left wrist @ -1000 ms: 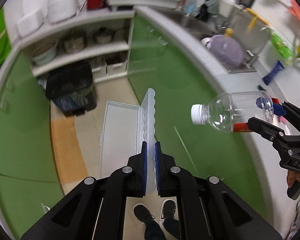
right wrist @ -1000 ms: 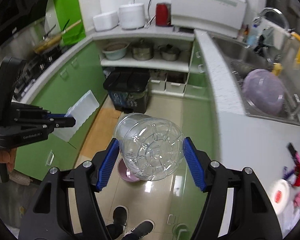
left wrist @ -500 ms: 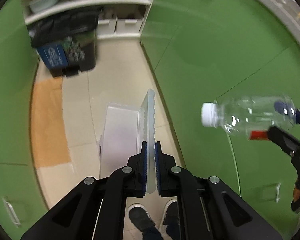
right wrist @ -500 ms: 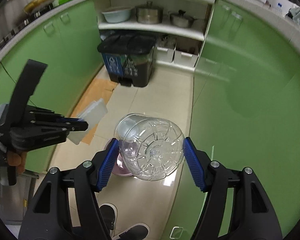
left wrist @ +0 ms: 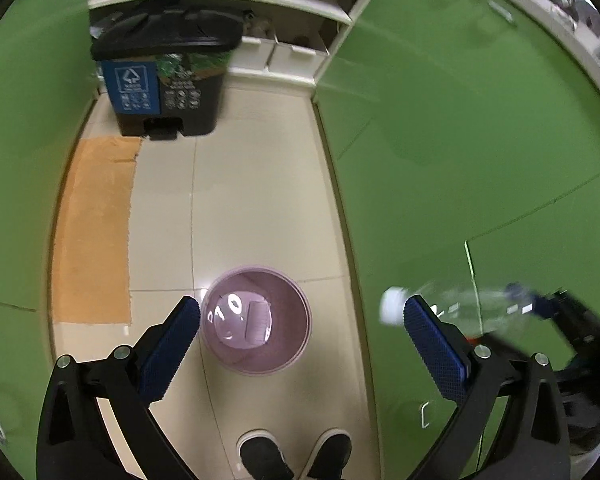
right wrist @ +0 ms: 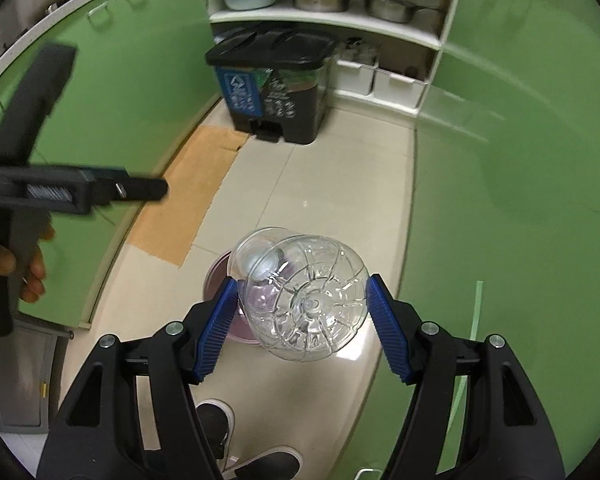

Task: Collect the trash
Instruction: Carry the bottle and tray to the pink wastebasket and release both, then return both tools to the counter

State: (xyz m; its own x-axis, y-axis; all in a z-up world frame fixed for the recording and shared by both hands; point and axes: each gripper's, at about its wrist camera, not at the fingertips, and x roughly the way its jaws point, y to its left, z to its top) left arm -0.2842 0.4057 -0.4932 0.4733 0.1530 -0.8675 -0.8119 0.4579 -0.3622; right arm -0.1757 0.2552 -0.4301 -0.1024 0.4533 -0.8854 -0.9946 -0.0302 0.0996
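Note:
My left gripper [left wrist: 300, 308] hangs over a pink waste bin [left wrist: 260, 364] on the floor. Its jaws are opening wide and nothing is between them. A clear plastic box [left wrist: 256, 320] lies inside the bin. My right gripper [right wrist: 302, 285] is shut on a clear plastic bottle [right wrist: 304, 300], gripped near its base, with the white cap pointing away. The bin [right wrist: 220, 276] shows just behind the bottle. In the left wrist view the bottle [left wrist: 460, 308] is blurred, to the right of the bin. In the right wrist view the left gripper [right wrist: 156, 190] reaches in from the left, held by a hand.
A black pedal bin [left wrist: 168, 76] with a blue recycling label stands at the far end of the floor under white shelves holding pots. An orange mat [left wrist: 94, 232] lies along the left cabinets. Green cabinet doors line both sides. The person's shoes [left wrist: 292, 456] are near the bottom edge.
Both grippers have dropped toward the floor. The left jaws have opened and let go of the clear box, which now lies in the pink bin. The right still grips the bottle.

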